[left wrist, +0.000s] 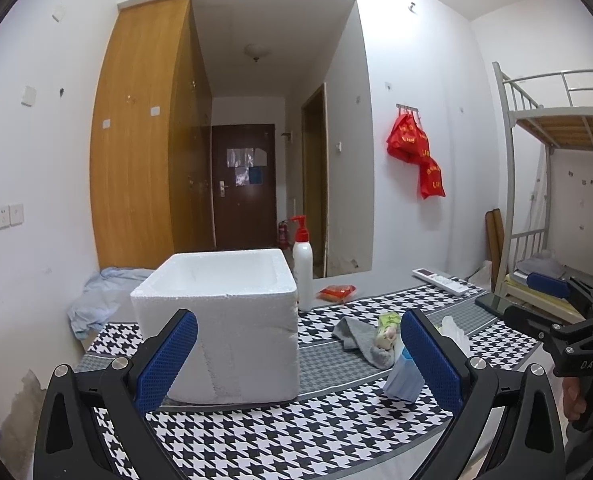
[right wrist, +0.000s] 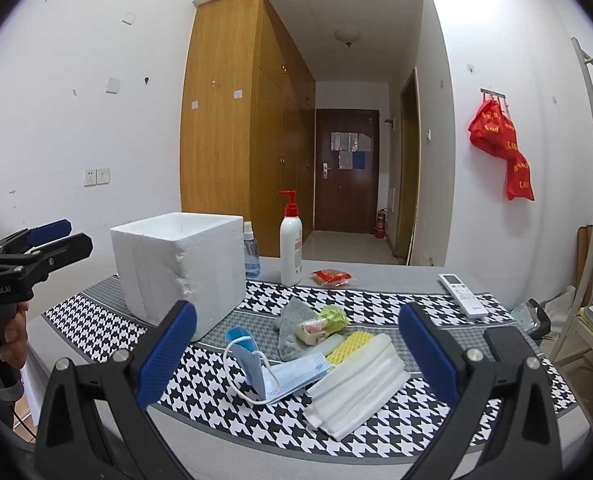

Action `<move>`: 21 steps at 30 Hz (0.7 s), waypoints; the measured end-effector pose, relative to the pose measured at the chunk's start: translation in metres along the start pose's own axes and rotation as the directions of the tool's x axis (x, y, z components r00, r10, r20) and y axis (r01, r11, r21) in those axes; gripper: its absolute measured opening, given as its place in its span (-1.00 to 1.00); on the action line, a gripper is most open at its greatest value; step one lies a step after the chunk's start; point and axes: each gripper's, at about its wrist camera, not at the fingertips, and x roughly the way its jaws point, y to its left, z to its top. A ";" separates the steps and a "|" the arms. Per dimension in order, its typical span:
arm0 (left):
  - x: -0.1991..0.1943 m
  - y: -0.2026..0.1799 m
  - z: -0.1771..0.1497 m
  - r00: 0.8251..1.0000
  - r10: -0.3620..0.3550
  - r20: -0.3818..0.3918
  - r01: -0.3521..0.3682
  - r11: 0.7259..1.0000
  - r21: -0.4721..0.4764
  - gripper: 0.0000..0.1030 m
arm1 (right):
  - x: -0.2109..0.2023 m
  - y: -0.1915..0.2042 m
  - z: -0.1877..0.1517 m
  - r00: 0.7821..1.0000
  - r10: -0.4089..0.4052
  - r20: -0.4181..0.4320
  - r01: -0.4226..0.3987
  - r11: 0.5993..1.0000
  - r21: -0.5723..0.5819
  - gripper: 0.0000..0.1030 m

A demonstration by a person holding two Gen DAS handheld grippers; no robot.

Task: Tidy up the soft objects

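A grey tabletop (right wrist: 380, 276) carries a black-and-white houndstooth cloth (right wrist: 376, 424). On the cloth stand a white foam box (right wrist: 176, 268) and, near it, a heap of soft items: a blue face mask (right wrist: 280, 376), folded white cloth (right wrist: 356, 388), a yellow sponge (right wrist: 350, 346), a grey sock (right wrist: 292, 324) and a green packet (right wrist: 324, 322). Further back sit a pump bottle (right wrist: 290, 248), a small spray bottle (right wrist: 250, 252), a red packet (right wrist: 330, 277) and a white remote (right wrist: 462, 294)

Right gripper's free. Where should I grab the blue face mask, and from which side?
Best bet: the blue face mask near its folded middle, right gripper coming down from above, jaws across the short width. It lies flat on the tablecloth, one end tucked under the white folded cloth, so pull left.
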 end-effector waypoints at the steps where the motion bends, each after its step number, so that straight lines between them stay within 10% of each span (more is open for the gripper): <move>1: 0.000 0.000 0.000 1.000 0.002 0.001 -0.002 1.000 0.003 0.98 | 0.000 0.000 0.000 1.000 0.000 0.000 0.000 1.000 0.000 0.99; 21: 0.002 -0.001 -0.001 1.000 0.006 -0.012 -0.006 1.000 0.006 0.98 | 0.001 -0.003 -0.001 1.000 -0.005 -0.006 0.005 1.000 0.006 0.99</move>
